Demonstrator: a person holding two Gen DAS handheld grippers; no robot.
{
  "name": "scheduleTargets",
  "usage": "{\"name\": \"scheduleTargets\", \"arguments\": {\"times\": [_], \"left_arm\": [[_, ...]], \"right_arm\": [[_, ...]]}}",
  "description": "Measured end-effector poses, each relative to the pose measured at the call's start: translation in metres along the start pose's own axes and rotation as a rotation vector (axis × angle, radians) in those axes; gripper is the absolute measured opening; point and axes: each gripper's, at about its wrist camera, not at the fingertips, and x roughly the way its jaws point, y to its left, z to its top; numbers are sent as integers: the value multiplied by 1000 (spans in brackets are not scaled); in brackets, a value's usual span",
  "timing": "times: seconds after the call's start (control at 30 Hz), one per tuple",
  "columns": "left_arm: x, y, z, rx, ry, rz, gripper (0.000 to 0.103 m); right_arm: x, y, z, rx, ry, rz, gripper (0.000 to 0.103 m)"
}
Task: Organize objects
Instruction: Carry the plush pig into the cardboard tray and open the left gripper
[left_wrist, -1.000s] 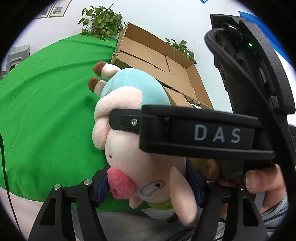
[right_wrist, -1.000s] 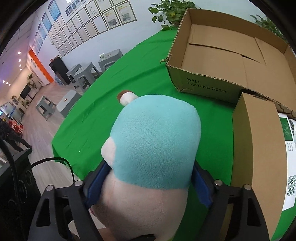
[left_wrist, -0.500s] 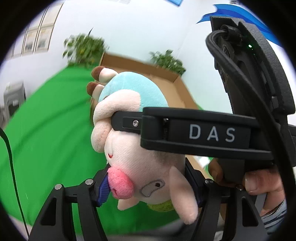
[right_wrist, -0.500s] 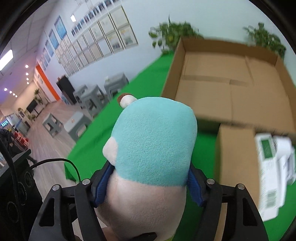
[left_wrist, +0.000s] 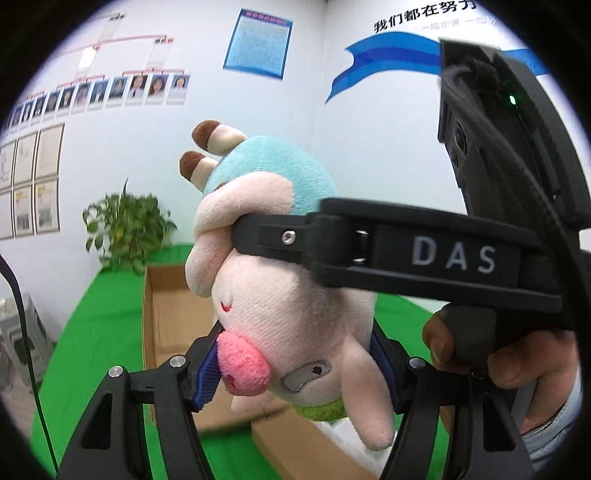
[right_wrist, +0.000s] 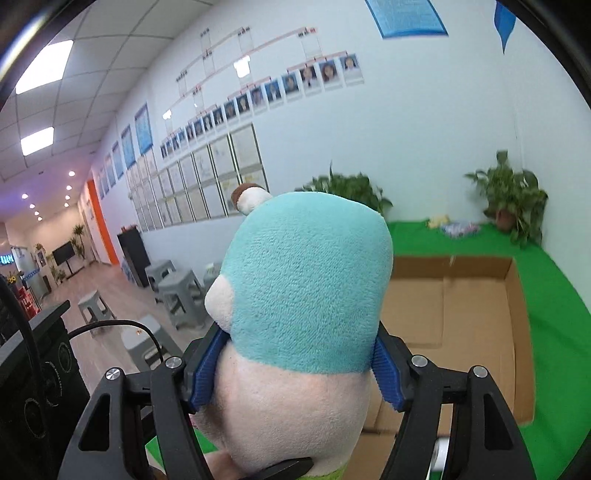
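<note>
Plush toy (left_wrist: 295, 314) soft, light, squashy; left hand-held gripper (left_wrist: 295, 365) and right hand-held gripper (right_wrist: 295, 373) both clamped on body; grip mid-body

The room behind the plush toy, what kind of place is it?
Probably an office or company workspace: rows of staff portrait photos and framed certificates line the wall, grey stools stand along a corridor, and a green-covered table holds a cardboard box.
</note>
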Motion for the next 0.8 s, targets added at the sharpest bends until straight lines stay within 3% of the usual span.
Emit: {"name": "scheduleTargets", "arguments": {"times": [0.13,0.27,0.33,0.53,0.8], "left_arm": [[37,-2,18,-8,2,14,67],[71,22,4,-48,49,18,67],[82,34,-6,-84,88,18,67],[120,82,-41,-211,199,-18,67],[156,122,-87,-322,326,-4,67]], "right_arm": [[8,-15,28,14,-12,40,70],[36,-26,34,25,25,47,70],[72,-30,32,38,64,49,70],[159,-52,-6,78,201,41,69],[257,-80,-68,135,353,41,68]]}}
